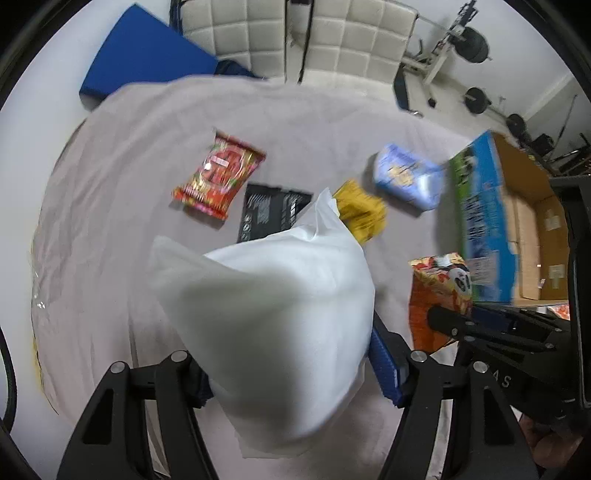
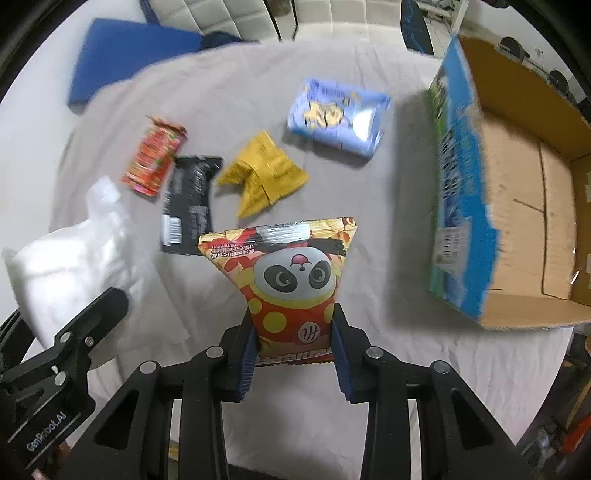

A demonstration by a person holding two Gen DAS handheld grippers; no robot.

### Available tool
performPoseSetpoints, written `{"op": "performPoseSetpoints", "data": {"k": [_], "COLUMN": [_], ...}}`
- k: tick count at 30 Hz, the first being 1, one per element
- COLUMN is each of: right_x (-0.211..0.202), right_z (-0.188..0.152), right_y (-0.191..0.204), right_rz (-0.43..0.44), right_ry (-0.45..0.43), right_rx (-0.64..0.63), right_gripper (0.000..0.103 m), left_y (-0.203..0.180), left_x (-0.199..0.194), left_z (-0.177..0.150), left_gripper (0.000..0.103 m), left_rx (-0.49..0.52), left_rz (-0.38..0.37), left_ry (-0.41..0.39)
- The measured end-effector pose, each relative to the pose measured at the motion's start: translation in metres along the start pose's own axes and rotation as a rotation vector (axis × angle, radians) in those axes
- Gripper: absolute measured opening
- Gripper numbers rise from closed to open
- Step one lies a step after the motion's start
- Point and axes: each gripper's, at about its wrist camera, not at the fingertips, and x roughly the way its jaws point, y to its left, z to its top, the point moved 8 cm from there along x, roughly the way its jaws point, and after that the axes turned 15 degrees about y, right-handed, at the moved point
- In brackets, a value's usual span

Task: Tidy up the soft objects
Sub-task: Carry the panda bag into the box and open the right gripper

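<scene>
My left gripper is shut on a puffy white bag and holds it above the grey sheet; the bag also shows in the right wrist view. My right gripper is shut on a red and yellow panda snack bag, which also shows in the left wrist view. On the sheet lie a red packet, a black packet, a yellow packet and a light blue packet.
An open cardboard box with blue printed sides lies on its side at the right. A blue pad and white quilted chairs stand behind the table. Gym equipment is at the far right.
</scene>
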Motion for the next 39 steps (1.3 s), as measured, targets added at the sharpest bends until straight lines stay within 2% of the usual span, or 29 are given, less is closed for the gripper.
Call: {"op": "performPoseSetpoints", "data": {"k": [2,3,8,13,14,15,18,23,27,33,39], "right_x": [-0.021,-0.031,-0.084,-0.139,-0.145,-0.154,-0.166,-0.167,-0.153,-0.109,-0.067], "right_z": [-0.012,-0.027,-0.057,-0.075,-0.077,-0.078,-0.08,-0.071,-0.05,0.011,0.066], "right_y": [-0.003,-0.014,-0.048,-0.105,-0.113,-0.128,-0.171,-0.24,-0.293,-0.357,-0.404], "right_rz": [0.024,0.033,0.079,0.11,0.109,0.105,0.091,0.063,0.022,-0.074,-0.134], "right_ry": [-0.029,-0.042,-0.115,-0.194,-0.204,-0.223,-0.249,-0.241,-0.214,-0.143,-0.082], "right_rx": [-0.008,-0.009,0.01,0.063,0.073,0.089,0.143,0.217,0.26,0.302,0.319], "right_gripper": [0.038,0.038,0.038,0.038,0.038,0.038,0.038,0.038,0.038,0.038,0.038], "left_y": [-0.005,-0.012,-0.046,-0.101,-0.113,-0.131,-0.175,-0.227,-0.256,-0.297,-0.315], "left_x": [-0.015,-0.022,-0.064,-0.1,-0.104,-0.11,-0.117,-0.093,-0.077,-0.045,-0.001], "left_z": [-0.002,-0.003,-0.005,-0.002,0.0,0.004,0.015,0.045,0.066,0.106,0.139], "left_gripper": [0.064,0.064,0.062,0.051,0.045,0.034,0.022,0.022,0.022,0.022,0.022], "left_rx": [0.013,0.021,0.081,0.15,0.164,0.189,0.236,0.249,0.242,0.246,0.224], "left_rz": [-0.01,-0.015,-0.046,-0.1,-0.11,-0.127,-0.174,-0.217,-0.189,-0.141,-0.093], "left_ry": [-0.021,-0.033,-0.083,-0.111,-0.111,-0.114,-0.127,-0.073,-0.058,-0.024,0.024]}}
